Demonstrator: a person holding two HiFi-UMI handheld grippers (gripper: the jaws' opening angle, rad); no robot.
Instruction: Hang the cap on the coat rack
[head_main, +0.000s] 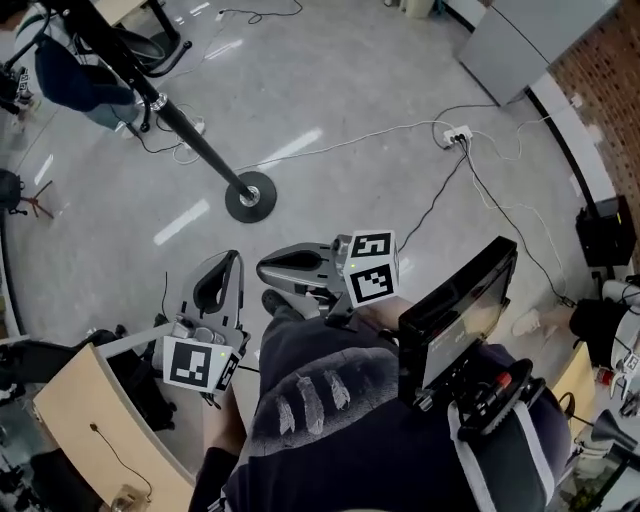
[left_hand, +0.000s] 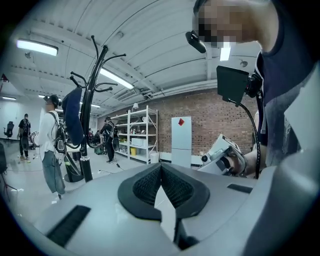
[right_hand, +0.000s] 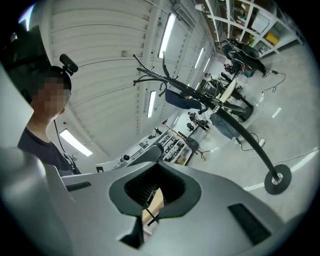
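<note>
The black coat rack (head_main: 190, 135) stands on a round base (head_main: 249, 196) on the grey floor, ahead and to the left of me. A dark blue cap (head_main: 70, 75) hangs on one of its upper hooks. The left gripper view shows the cap (left_hand: 72, 116) against the pole, and the right gripper view shows the cap (right_hand: 182, 100) among the curved hooks. My left gripper (head_main: 226, 266) and right gripper (head_main: 272, 268) are low, close to my body and well short of the rack. Both are shut and hold nothing. The same shows for the left gripper (left_hand: 161, 168) and right gripper (right_hand: 160, 166) in their own views.
Cables and a power strip (head_main: 457, 135) lie on the floor to the right. A curved wooden desk (head_main: 80, 400) is at lower left. People (left_hand: 50, 145) stand near the rack, with white shelves (left_hand: 135, 135) and a brick wall (left_hand: 205, 125) behind.
</note>
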